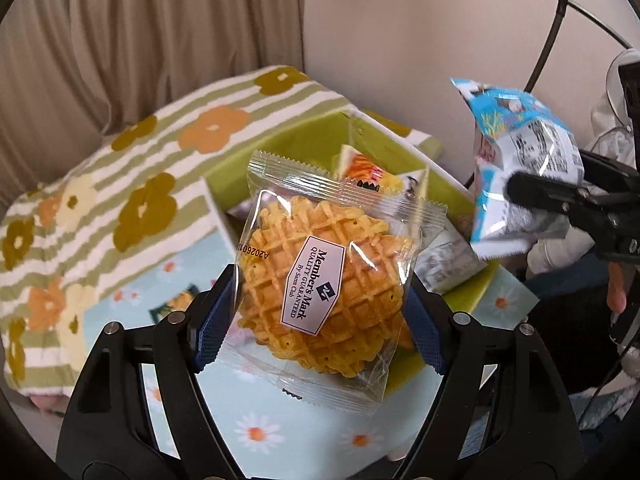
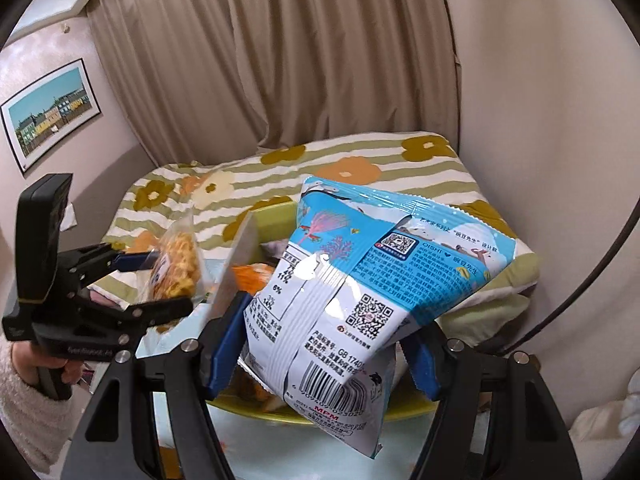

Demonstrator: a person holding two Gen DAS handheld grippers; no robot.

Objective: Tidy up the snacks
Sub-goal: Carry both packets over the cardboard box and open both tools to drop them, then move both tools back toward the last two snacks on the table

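— How many things did we see?

— We saw two grippers and two snack packs up in the air, one in each. We also saw one green box (image 1: 276,148) with more snacks inside. We could not count those well.

— What did our left gripper (image 1: 320,322) do?

— Its blue pads were about half apart, and they squeezed one clear waffle pack (image 1: 326,276) on both sides. The pack hung above the near edge of the box.

— And our right gripper (image 2: 320,352)?

— It pinched the bottom of one blue and white chip bag (image 2: 372,280). That bag was over the box too.

— Could we read any words?

— Yes. The waffle label said "Member's Mark, Quality Guaranteed, By Sam's Club." The chip bag said "OISHI" and had two square codes, one bar code and small Chinese writing.

— What lay under the box?

— One daisy cloth (image 1: 256,428), next to one flower blanket (image 1: 132,168).
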